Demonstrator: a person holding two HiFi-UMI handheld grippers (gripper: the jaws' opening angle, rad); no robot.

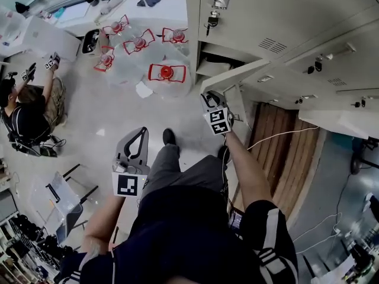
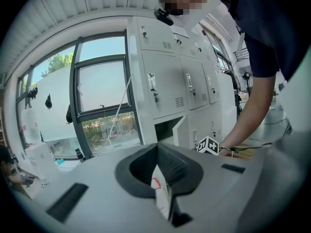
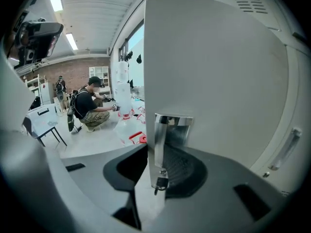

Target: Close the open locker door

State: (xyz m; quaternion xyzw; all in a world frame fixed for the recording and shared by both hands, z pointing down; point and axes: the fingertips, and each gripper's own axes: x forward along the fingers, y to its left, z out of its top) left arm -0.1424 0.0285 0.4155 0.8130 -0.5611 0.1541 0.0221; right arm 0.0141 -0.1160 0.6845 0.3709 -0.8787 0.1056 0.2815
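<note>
The grey locker bank (image 1: 278,22) fills the upper right of the head view. One low door (image 1: 234,76) stands swung out from it, and its dark compartment (image 2: 165,130) shows in the left gripper view. My right gripper (image 1: 214,102) is at the free edge of that door. In the right gripper view the door panel (image 3: 214,72) fills the frame. Its edge, with a chrome latch (image 3: 163,144) and a small key (image 3: 159,182), runs between the jaws of the right gripper (image 3: 156,152), which are shut on it. My left gripper (image 1: 141,134) hangs low by the knee, shut and holding nothing.
Several clear water jugs with red handles (image 1: 167,73) stand on the floor in front of the lockers. A person crouches at the far left (image 1: 26,108) with grippers. A folding chair (image 1: 62,200) is at lower left. Wooden boards (image 1: 284,152) and a white cable (image 1: 278,136) lie at right.
</note>
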